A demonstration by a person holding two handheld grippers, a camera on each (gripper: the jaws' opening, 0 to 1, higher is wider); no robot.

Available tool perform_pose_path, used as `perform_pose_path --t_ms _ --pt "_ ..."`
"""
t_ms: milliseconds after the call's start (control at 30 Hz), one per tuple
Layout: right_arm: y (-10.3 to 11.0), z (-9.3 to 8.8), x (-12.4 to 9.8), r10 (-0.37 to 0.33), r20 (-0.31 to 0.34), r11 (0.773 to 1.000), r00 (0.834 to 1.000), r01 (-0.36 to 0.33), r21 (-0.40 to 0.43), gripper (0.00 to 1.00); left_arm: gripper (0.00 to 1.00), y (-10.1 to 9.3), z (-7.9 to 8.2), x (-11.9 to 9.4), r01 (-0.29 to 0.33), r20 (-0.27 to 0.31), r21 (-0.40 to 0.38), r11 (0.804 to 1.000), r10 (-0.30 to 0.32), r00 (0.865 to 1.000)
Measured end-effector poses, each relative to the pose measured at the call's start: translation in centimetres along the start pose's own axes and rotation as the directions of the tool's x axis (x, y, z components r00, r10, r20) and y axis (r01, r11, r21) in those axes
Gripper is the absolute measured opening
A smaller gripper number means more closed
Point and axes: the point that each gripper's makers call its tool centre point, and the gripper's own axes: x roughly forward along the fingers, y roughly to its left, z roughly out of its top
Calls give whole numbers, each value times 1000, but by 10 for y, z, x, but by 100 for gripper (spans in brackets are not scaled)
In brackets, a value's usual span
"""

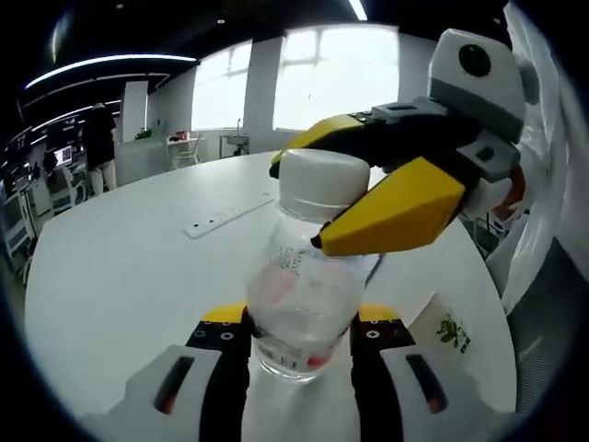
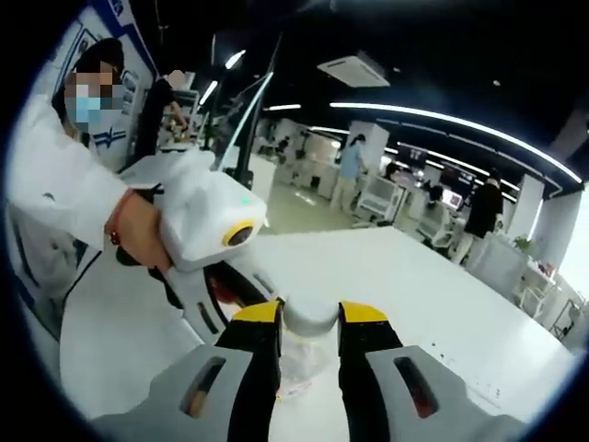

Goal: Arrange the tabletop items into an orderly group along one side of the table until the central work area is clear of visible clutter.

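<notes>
Clear plastic, with a white cap (image 1: 321, 183), the bottle (image 1: 302, 304) stands roughly upright over the white surface (image 1: 129, 276), its long axis running from the base up to the cap. In the left gripper view, the left gripper (image 1: 300, 343) is closed around the bottle's lower body, one black and yellow jaw pressed to each side. The right gripper (image 1: 324, 210) reaches in from the right, its yellow jaws clamped on either side of the cap. In the right gripper view, the right gripper (image 2: 308, 318) has the cap (image 2: 308, 319) between its jaws, and a hand (image 2: 138, 230) holds the white left gripper just beyond. On the surface, a white power strip (image 1: 224, 218) lies well behind the bottle, and a small white packet with a green mark (image 1: 448, 330) sits near the right edge. Wide bare surface stretches to the left and far side.
</notes>
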Motion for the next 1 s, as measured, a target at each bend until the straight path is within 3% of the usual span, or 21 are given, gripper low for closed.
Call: perform_pose_path --t_ms 500,1000 --pt "-1 0 -1 2 -4 1000 1000 -2 17 22 48 -1 -3 2 -14 -23 -10 1000 14 1000" --pt "-5 3 -2 -3 2 1000 1000 2 31 31 54 1 -1 -2 -40 -18 -32 999 39 999"
